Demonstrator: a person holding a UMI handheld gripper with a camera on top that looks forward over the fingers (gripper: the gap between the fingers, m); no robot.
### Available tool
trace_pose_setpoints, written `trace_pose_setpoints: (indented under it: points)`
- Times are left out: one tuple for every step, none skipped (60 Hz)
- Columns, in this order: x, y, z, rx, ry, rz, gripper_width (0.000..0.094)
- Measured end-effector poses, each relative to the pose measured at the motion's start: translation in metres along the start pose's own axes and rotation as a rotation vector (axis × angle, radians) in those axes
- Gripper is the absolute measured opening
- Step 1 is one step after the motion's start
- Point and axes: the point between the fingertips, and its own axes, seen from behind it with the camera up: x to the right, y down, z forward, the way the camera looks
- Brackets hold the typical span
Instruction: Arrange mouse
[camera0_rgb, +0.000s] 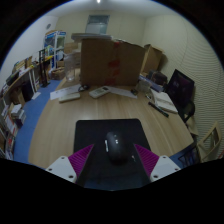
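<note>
The mouse (115, 145) lay on a black mouse mat (112, 135), roughly centre of the mat's near half, w/ its long axis running away from the gripper (113, 160). Mouse was dark – black or dark grey – and sat on its own support, resting flat.

Gripper's two fingers stood wide apart, one either side of the mouse. Left pad (80, 158) was off to the mouse's left w/ a visible gap of mat between; right pad (147, 158) likewise to the mouse's right, gap there too. So the mouse stood between the fingers, nothing gripped – neither pad touched it as far as could be seen.

Rel. to the mouse: the mat spread under & beyond it on a light wooden table (60, 125). Well beyond the mouse, at the table's far end, stood a big cardboard box (105, 60), w/ white flat items (95, 92) lying at its foot. Beyond & to the right of the mouse, a dark monitor (182, 90) stood near the table edge. Far left of the mouse, shelving (22, 90) w/ clutter – details too small to tell.
</note>
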Motion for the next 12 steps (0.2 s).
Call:
trace_pose_setpoints:
  points:
    - [-0.003,0.001,-0.007,0.003,-0.005,0.007,0.0768]
    - [-0.008,0.0,-0.017,0.003,-0.008,0.012,0.0772]
    - [-0.011,-0.001,-0.025,0.005,-0.011,0.018,0.0773]
    - [-0.014,-0.001,-0.033,0.008,-0.014,0.024,0.0771]
    - [-0.018,-0.001,-0.041,0.011,-0.015,0.03,0.077]
    - [-0.021,-0.001,-0.049,0.014,-0.015,0.037,0.0772]
    - [-0.023,0.0,-0.057,0.016,-0.014,0.042,0.077]
    - [-0.024,0.001,-0.065,0.017,-0.012,0.048,0.077]
    - [-0.025,0.003,-0.071,0.019,-0.009,0.053,0.077]
    - [-0.026,0.004,-0.08,0.019,-0.006,0.057,0.077]
    - [-0.026,0.006,-0.082,0.023,-0.002,0.061,0.0772]
    - [-0.026,0.008,-0.09,0.025,0.002,0.066,0.0772]
